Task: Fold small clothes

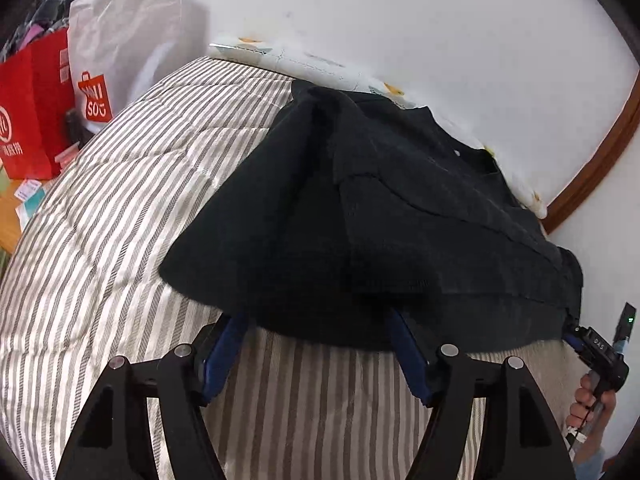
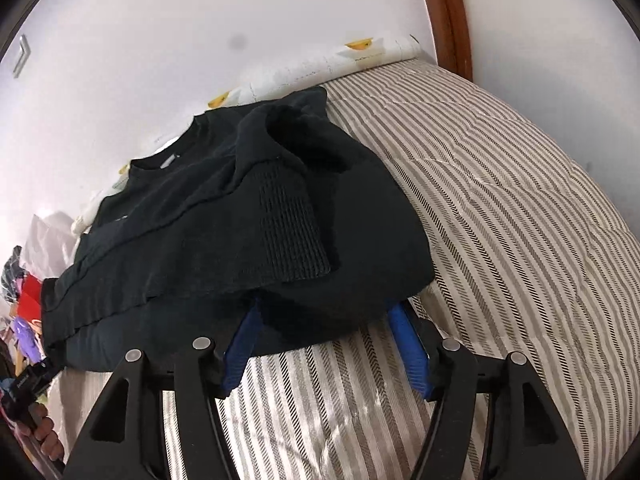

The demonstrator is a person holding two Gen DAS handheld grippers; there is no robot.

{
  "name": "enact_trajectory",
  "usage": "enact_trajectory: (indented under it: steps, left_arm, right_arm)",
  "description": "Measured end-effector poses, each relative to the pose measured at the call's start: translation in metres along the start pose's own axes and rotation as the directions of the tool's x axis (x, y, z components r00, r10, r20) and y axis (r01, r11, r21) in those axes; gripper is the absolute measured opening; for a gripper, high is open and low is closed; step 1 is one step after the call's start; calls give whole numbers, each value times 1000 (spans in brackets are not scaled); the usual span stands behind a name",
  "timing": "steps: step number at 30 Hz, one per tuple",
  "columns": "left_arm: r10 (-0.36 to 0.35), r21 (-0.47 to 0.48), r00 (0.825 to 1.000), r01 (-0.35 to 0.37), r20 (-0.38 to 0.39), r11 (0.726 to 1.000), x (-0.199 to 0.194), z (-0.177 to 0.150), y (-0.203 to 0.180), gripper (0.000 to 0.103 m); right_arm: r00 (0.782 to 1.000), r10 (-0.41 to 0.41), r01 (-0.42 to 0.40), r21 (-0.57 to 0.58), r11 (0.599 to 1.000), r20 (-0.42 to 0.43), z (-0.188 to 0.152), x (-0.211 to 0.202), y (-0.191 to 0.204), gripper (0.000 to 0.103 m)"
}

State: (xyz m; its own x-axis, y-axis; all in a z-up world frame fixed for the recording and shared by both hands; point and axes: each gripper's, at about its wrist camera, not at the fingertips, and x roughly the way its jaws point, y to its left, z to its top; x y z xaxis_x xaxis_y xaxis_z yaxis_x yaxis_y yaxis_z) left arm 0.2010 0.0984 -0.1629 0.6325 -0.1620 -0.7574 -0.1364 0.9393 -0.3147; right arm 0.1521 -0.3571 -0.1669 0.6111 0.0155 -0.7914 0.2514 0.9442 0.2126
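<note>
A black knit sweater [image 1: 380, 208] lies on the striped quilt [image 1: 120, 220], collar toward the wall, both sleeves folded across its front. In the right wrist view a ribbed cuff [image 2: 292, 232] lies on top of the sweater [image 2: 192, 216]. My left gripper [image 1: 316, 320] is at the near hem's left part. Its blue fingers [image 1: 228, 344] stand wide apart, tips hidden under the cloth edge. My right gripper [image 2: 324, 308] stands the same way at the hem's right part, blue fingers [image 2: 404, 336] spread, tips under the hem. Neither pair pinches the cloth.
A red paper bag [image 1: 32, 108] and a white shopping bag [image 1: 120, 40] stand left of the bed. A white sheet with yellow prints [image 2: 320, 64] runs along the wall. A brown wooden frame [image 2: 444, 12] rises at the bed's right. A hand [image 1: 588, 400] holds the right gripper.
</note>
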Motion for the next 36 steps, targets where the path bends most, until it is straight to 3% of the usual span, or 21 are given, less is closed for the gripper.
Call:
enact_trajectory:
  steps: [3,4,5,7,8,11,18,36]
  left_arm:
    - [45,12,999,-45,12,999,6,3,-9,61]
    - [55,16,998,-55,13,998,8,3,-11,46]
    - [70,18,997,-70,14,997,9,3,-13,31]
    - [70,19,997,-70,21,997,8,5,-15,13]
    - [77,29,997,-78,28,997,6,4,-16,11]
    - [92,79,995,-96,46,992,-3,2,-23,10]
    - [81,97,996,-85,45,992,-30,-15,-21,10]
    - [53,139,999,-54,9,989,-78,-83,-15,10]
  right_arm:
    - [999,-38,38,-32,999,17,1,4,7,62]
    - [998,-51,52,-36,998,23,2,5,7,56]
    - [998,-61,62,-46,997,28,2,6,9,37]
    - [998,-50,52,-76,996,27,2,6,12,20]
    - [999,-41,43,-81,996,33,2,4,13,16]
    - [998,-34,39,-112,993,47,0,-6,15,14]
    - [997,-36,45,-138,989,65,-11,-30,18,13]
    - [997,-64,70,-160,985,45,-82,-94,-3,13]
